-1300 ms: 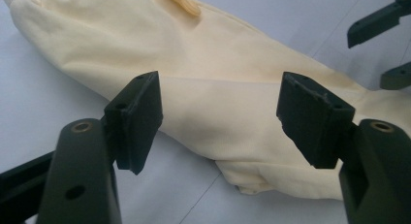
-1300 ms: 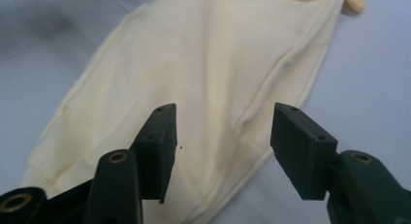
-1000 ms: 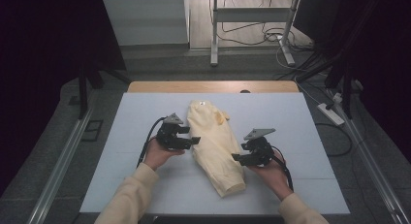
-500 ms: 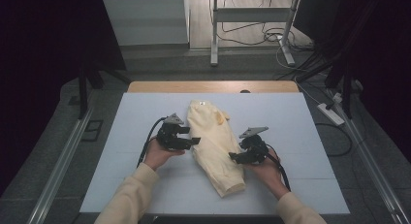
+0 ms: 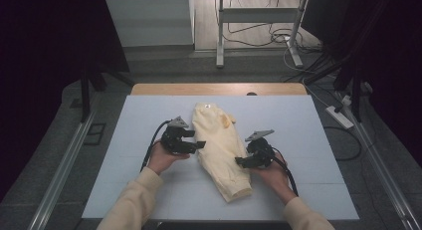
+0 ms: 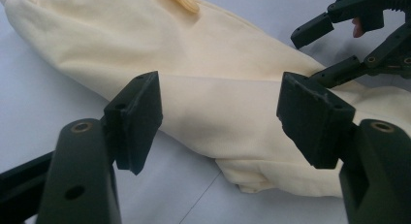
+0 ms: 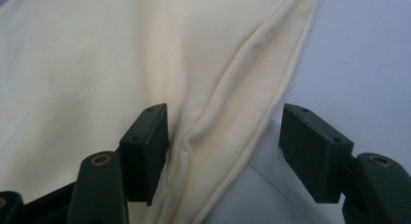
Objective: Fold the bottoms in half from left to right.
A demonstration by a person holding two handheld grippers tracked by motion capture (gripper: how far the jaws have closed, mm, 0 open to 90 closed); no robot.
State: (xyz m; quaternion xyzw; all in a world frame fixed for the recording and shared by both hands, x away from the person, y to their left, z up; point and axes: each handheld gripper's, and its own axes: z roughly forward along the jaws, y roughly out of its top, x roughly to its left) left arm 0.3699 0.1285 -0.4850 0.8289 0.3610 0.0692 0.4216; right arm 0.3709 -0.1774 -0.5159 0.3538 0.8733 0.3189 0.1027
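Garment (image 5: pixel 220 150): soft, creamy, folded long

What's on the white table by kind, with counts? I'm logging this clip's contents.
Pale yellow folded garment: 1
Black hand-held grippers: 2, the left gripper and the right gripper, both with jaws apart at the garment's edges
White table itself: 1
Total on the table: 3 things.

White table (image 5: pixel 149 190); power strip (image 5: pixel 339 116) (perhaps) on the floor.
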